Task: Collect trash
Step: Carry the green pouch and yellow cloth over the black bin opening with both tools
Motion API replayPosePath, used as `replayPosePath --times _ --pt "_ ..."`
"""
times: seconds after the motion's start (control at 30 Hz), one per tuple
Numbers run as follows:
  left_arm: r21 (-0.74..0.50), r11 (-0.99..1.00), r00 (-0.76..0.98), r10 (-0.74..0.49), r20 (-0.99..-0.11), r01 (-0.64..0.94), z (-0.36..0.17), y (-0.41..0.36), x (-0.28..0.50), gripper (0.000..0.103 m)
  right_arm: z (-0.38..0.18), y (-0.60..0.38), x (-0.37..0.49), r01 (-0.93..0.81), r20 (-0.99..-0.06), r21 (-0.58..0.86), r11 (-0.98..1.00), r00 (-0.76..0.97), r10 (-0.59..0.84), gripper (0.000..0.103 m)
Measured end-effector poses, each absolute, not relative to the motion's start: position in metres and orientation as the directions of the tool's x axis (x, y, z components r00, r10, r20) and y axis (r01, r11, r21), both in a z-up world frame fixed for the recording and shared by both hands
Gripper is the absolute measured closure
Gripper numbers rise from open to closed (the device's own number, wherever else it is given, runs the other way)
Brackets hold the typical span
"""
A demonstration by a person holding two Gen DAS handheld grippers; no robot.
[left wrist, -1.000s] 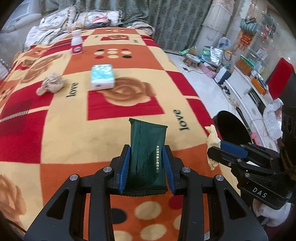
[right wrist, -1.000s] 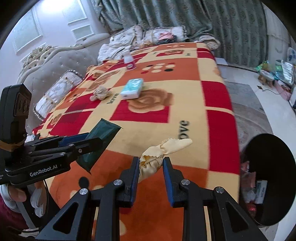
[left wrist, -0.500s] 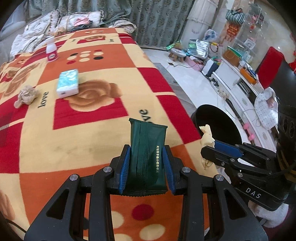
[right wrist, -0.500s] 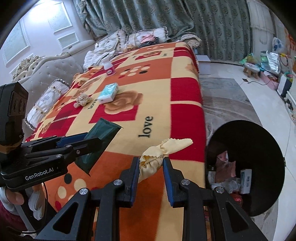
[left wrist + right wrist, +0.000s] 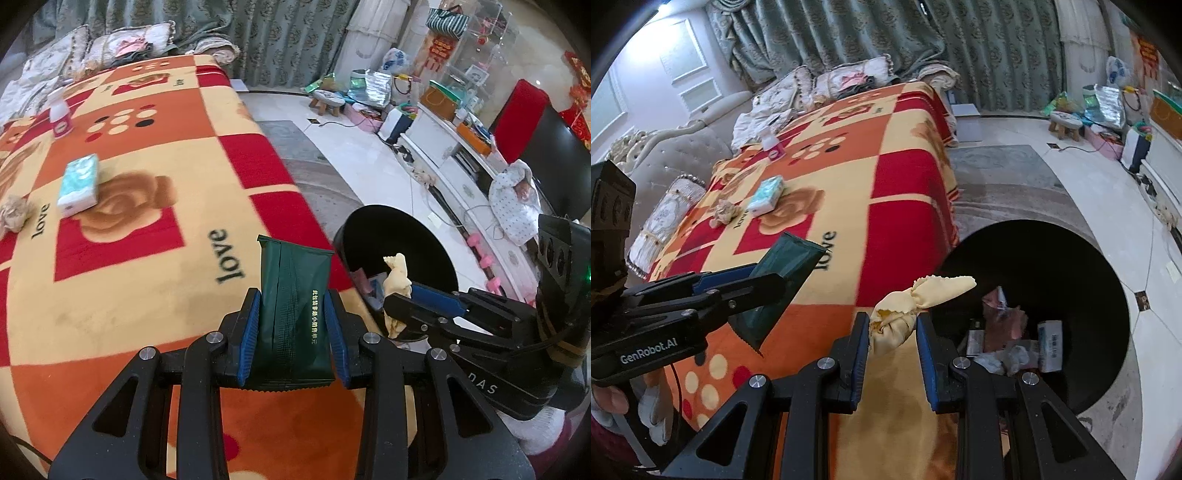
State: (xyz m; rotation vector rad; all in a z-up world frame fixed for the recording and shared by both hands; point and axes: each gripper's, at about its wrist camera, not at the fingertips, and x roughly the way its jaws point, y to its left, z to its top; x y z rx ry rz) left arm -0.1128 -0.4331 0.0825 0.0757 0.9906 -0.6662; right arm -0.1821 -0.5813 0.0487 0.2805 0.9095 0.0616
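Note:
My left gripper (image 5: 293,325) is shut on a dark green packet (image 5: 293,295) that stands upright between its blue pads, over the bed's near right corner. My right gripper (image 5: 892,332) is shut on a yellow twisted wrapper (image 5: 905,314), close to the rim of the black trash bin (image 5: 1071,251). The bin stands on the floor beside the bed and holds several scraps. The left wrist view has the right gripper (image 5: 397,295) with the wrapper (image 5: 397,273) in front of the bin (image 5: 424,236). The right wrist view has the left gripper (image 5: 757,280) with the packet (image 5: 786,262).
On the patterned blanket (image 5: 129,258) lie a tissue pack (image 5: 79,184), a crumpled paper ball (image 5: 14,216) and a small white bottle (image 5: 61,118). Pillows sit at the bed's head. A TV cabinet (image 5: 461,155) and a stool (image 5: 325,101) stand across the floor.
Both grippers have swung to the right, off the bed's middle toward its right edge. The black bin has come much closer and fuller into both views. Both grips are unchanged.

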Motion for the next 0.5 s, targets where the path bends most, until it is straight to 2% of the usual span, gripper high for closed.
replayPosePath --times 0.5 --pt "-0.276 0.756 0.313 -0.532 -0.786 0.594 0.080 -0.486 -0.105 0.070 0.043 -0.631 -0.189 0.147 -0.780 0.252 0.957 0.616 0.111 0.078"
